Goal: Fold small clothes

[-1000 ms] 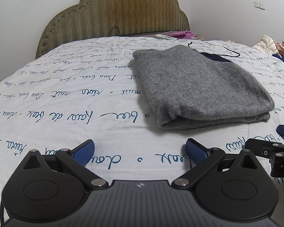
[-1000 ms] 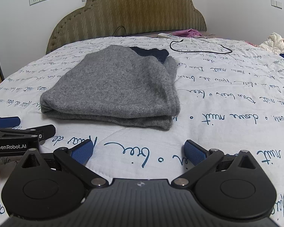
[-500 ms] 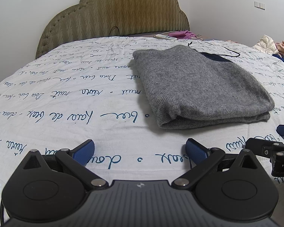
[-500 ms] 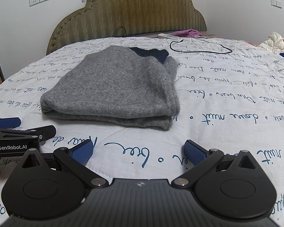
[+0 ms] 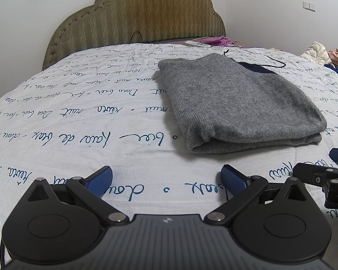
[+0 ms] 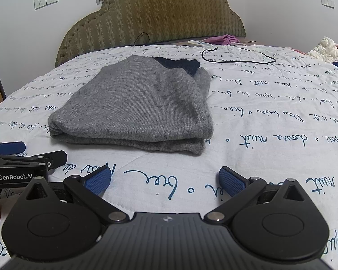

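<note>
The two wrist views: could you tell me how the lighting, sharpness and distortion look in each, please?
Left wrist view: even indoor light, a soft shadow along the left side of the folded grey sweater, the bed cover bowed by the fisheye, dark corners, print sharp up close. Right wrist view: the same flat light, no glare, sweater knit crisp, black cable clear, the room's far edge curved.
</note>
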Motion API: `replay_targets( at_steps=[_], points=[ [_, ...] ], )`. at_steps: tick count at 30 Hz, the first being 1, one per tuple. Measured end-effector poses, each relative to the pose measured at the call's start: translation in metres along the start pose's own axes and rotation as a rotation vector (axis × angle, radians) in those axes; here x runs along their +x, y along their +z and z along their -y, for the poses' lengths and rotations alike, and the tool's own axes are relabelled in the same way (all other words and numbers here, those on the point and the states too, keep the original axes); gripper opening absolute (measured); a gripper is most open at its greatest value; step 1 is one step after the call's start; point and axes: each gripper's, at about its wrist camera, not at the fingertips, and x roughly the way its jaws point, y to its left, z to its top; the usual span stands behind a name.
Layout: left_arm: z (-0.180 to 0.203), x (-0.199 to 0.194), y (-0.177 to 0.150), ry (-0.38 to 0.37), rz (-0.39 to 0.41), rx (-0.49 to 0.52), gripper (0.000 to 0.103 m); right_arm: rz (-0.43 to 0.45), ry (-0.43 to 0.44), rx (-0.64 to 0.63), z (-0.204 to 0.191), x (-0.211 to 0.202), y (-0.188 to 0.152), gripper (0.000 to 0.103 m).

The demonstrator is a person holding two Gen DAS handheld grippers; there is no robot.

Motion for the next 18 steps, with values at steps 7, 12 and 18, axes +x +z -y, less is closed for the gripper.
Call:
replay_targets(
  at_steps=[7,12,18],
  points=[
    [0.0,0.0001,0.0,0.0,0.0,0.0,0.103,0.003,0.002,0.008,0.0018,-0.0005,-0.0004,0.103],
    [0.0002,0.0001,0.0003,0.0,0.0,0.0,0.103,0.003,0.003,0.011,0.0022,-0.0004,-0.0005,0.103],
    [0.0002,0.0002,0.0003,0.0,-0.001,0.0,0.103,0.003,0.004,0.015,0.0025,-0.0003,-0.0007,0.103]
  ],
)
